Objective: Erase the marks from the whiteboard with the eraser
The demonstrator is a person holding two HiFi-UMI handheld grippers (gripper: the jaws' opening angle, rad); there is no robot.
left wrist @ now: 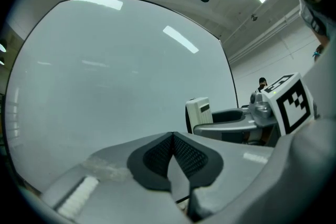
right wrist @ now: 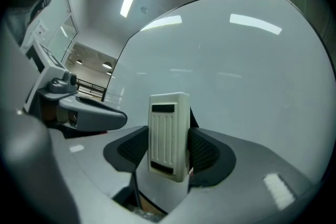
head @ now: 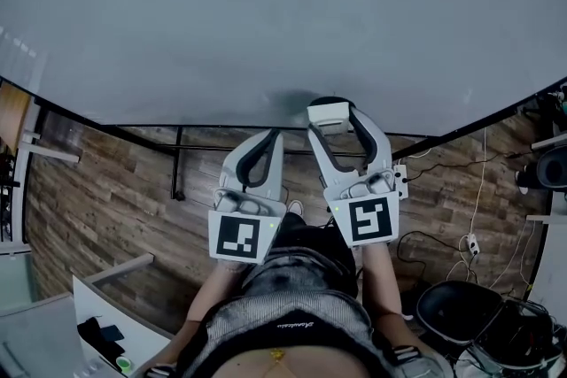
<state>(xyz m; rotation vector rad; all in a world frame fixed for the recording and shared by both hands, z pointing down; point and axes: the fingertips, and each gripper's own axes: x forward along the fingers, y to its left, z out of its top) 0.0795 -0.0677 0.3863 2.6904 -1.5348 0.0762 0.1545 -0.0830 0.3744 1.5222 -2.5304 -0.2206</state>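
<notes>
Your right tool [right wrist: 169,152] is clamped on the eraser [right wrist: 169,128]. The white block stands upright between the two dark pads, which press on its sides. Its ribbed face, with a dark strip at top and bottom, is turned toward that tool's camera. The top half of the eraser rises clear above the pad tips, and its lower end sits down in the throat of the jaws.

Beyond the eraser, the pale whiteboard [head: 266,13] fills most of what the right gripper view shows. In the head view the eraser sits at the very tip of your right tool, against the board's lower edge, just above the black frame [head: 177,157]. Whether it is actually pressing on the surface or only held close, I cannot tell from these angles.

Your left tool [left wrist: 172,139] is squeezed together, the textured pads meeting at their tips with nothing caught between them. It lies just beside the right one, on its left, with its tips set a little further back from the board. From its camera the eraser shows up and to the right, ahead of the closed tips.

Both tools point the same way, over a wood-plank floor [head: 106,190]. Cables [head: 461,181] trail on the floor to your right.
</notes>
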